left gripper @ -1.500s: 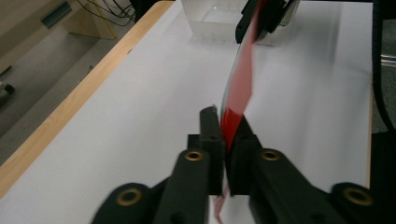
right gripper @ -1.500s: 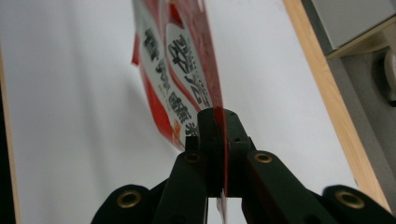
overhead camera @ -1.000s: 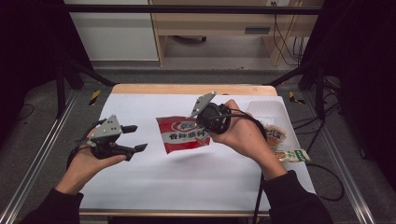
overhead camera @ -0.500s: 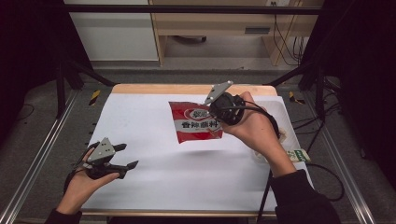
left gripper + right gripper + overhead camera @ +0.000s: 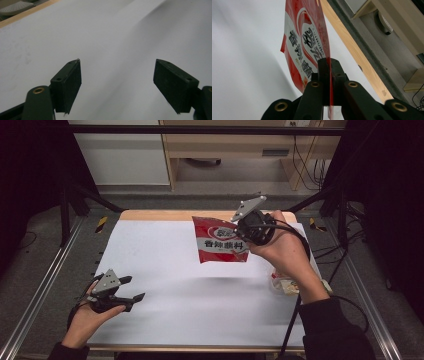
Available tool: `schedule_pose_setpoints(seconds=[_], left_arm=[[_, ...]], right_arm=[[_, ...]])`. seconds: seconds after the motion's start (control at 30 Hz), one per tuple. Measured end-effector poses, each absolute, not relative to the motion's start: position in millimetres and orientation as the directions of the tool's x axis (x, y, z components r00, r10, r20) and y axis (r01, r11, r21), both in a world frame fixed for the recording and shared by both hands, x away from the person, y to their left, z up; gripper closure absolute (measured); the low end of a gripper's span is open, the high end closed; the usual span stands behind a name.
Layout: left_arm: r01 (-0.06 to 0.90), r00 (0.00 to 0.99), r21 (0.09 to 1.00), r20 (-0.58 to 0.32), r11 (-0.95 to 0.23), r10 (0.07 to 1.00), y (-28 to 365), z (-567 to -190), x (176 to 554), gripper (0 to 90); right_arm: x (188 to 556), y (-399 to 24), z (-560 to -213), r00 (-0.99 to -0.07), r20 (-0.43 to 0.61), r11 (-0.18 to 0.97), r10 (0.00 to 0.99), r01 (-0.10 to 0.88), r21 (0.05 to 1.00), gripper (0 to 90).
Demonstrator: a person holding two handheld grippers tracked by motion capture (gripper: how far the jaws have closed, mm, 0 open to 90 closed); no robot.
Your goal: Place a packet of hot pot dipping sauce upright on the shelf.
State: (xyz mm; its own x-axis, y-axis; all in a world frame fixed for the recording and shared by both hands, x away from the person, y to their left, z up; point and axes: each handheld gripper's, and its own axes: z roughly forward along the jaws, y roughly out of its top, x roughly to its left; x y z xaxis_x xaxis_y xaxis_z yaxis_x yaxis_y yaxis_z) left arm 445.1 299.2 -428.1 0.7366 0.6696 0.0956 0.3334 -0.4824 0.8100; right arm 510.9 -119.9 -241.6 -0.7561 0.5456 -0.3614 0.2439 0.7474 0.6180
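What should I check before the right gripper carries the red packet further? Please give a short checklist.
1. Right gripper shut on the red packet: ok.
2. Packet lifted off the white table sheet: ok.
3. Grip on the packet's edge, not its middle: ok, but the packet may swing.
4. Left gripper open, nothing between its fingers: ok.
5. Left gripper away from the packet: ok.
6. Small package near the right forearm not snagged: cannot tell.

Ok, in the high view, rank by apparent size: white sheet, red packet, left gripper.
1. white sheet
2. red packet, lifted nearer the camera, so it looks a bit bigger
3. left gripper
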Motion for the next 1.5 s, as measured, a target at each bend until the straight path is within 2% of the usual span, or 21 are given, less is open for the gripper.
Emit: schedule_pose_setpoints(seconds=[0.5,0.77,1.07,1.5], left_arm=[[0.351,0.713,0.803,0.104,-0.482,0.693,304.2,-434.8,440.3,21.9],[0.376,0.69,0.81,0.08,-0.451,0.719,308.5,-439.3,440.3,16.6],[0.396,0.68,0.805,0.067,-0.443,0.73,308.4,-445.1,441.4,12.0],[0.403,0.68,0.803,0.058,-0.439,0.731,311.2,-448.2,442.0,11.7]], right_arm=[[543.5,-159.5,-227.6,-0.699,-0.338,0.699,0.63,0.322,0.638,89.9],[562.0,-181.4,-229.2,-0.674,-0.316,0.666,0.668,0.352,0.658,89.9],[565.0,-205.0,-230.0,-0.64,-0.291,0.622,0.711,0.379,0.685,89.9],[576.3,-230.3,-236.6,-0.6,-0.27,0.584,0.753,0.421,0.693,89.9]])
